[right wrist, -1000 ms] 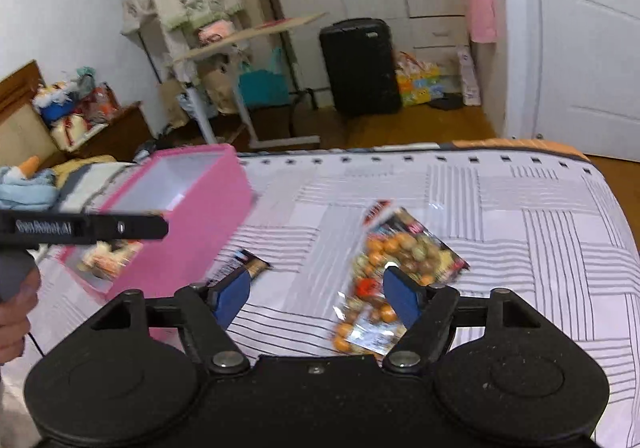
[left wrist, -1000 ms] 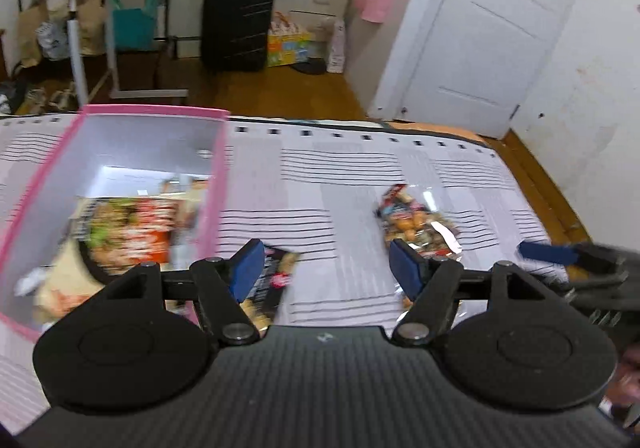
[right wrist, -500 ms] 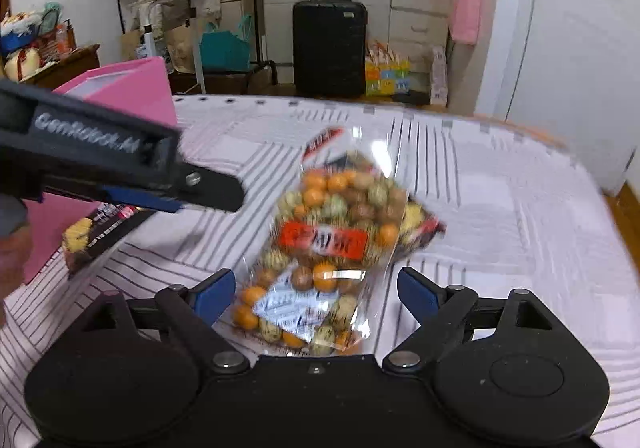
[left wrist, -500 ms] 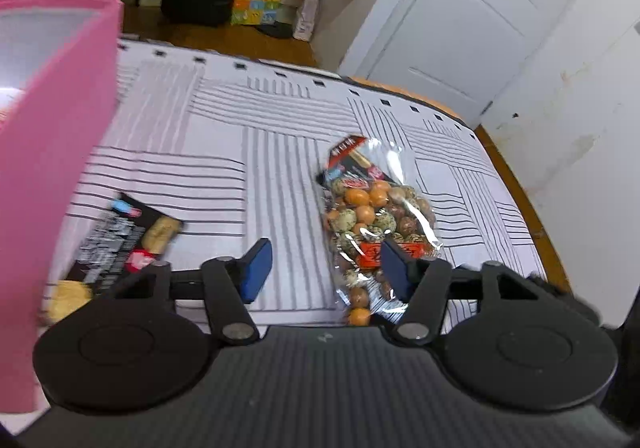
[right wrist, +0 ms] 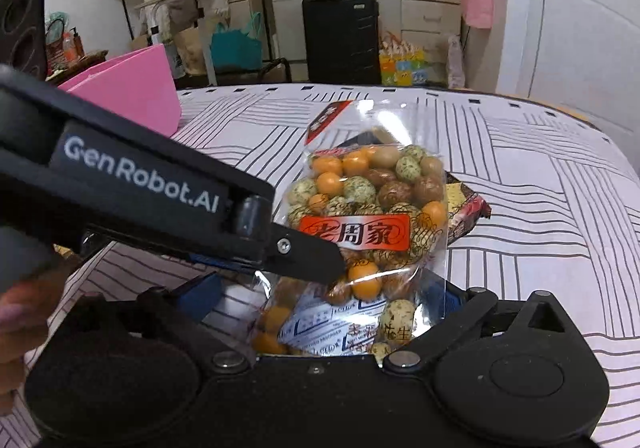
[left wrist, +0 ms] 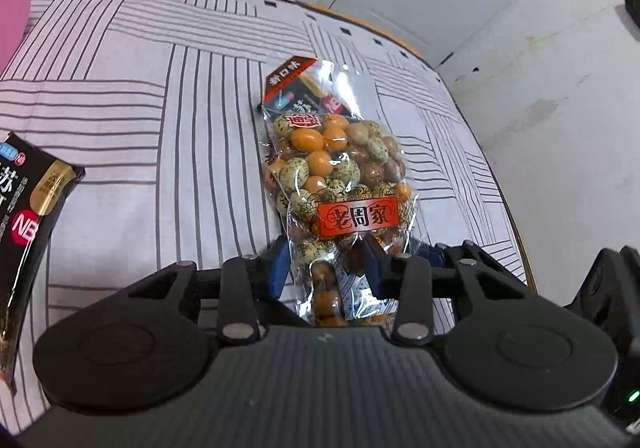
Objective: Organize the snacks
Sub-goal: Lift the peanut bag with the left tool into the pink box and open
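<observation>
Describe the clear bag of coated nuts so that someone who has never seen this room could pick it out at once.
On the striped bedspread, right of the pink box, lies the clear bag of coated nuts, its near end between both grippers. Unlike the flat black packet to its left, it is see-through, showing orange, speckled green and brown balls behind a red label.

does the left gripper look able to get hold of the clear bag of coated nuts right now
Probably yes. The bag of nuts lies flat on the striped cover, its near end already between the closing pads of the left gripper. The right gripper straddles the same end, jaws opening, so crowding is possible.
</observation>
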`<move>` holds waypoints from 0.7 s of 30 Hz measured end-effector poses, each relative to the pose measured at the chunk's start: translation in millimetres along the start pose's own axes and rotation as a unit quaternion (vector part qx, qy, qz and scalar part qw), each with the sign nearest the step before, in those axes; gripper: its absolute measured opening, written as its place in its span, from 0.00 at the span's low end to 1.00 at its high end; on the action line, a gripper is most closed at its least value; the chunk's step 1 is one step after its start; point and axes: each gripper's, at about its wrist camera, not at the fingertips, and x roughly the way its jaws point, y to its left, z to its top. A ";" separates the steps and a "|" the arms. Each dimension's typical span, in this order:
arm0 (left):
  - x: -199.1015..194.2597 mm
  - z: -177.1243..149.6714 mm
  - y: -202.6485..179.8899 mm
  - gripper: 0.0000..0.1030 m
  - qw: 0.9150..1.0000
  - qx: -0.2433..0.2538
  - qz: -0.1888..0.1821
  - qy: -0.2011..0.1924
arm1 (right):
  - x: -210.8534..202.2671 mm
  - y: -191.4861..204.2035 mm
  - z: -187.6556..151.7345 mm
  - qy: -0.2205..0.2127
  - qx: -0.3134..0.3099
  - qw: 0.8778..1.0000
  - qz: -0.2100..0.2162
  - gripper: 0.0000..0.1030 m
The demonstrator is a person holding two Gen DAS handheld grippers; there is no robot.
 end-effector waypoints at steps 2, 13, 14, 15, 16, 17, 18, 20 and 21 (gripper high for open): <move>-2.1 0.8 -1.7 0.34 1.000 0.000 0.007 0.003 | -5.6 -0.3 -0.8 0.001 0.006 1.000 -0.001 0.89; -43.3 -16.8 -30.7 0.36 0.999 0.021 0.033 0.015 | -49.6 15.5 2.1 0.039 0.020 0.999 0.015 0.79; -48.4 -18.1 -33.9 0.36 0.999 0.022 0.036 0.016 | -53.8 17.1 2.9 0.040 0.022 0.999 0.018 0.79; -53.7 -19.3 -36.8 0.36 0.999 0.024 0.041 0.017 | -59.6 20.0 4.0 0.043 0.024 0.999 0.023 0.79; -60.5 -22.3 -39.5 0.36 0.999 0.025 0.043 0.018 | -64.7 22.1 5.5 0.045 0.026 0.998 0.027 0.79; -66.7 -23.7 -41.5 0.36 0.998 0.025 0.045 0.019 | -69.1 25.1 7.1 0.048 0.028 0.998 0.031 0.79; -73.1 -24.9 -43.3 0.36 0.998 0.024 0.047 0.022 | -73.2 27.0 8.4 0.053 0.029 0.998 0.035 0.79; -83.0 -26.5 -46.1 0.39 0.998 0.022 0.048 0.039 | -85.1 35.9 12.8 0.071 0.030 0.996 0.036 0.80; -88.7 -26.6 -48.8 0.40 0.997 0.024 0.046 0.049 | -90.8 39.7 13.4 0.075 0.029 0.996 0.036 0.80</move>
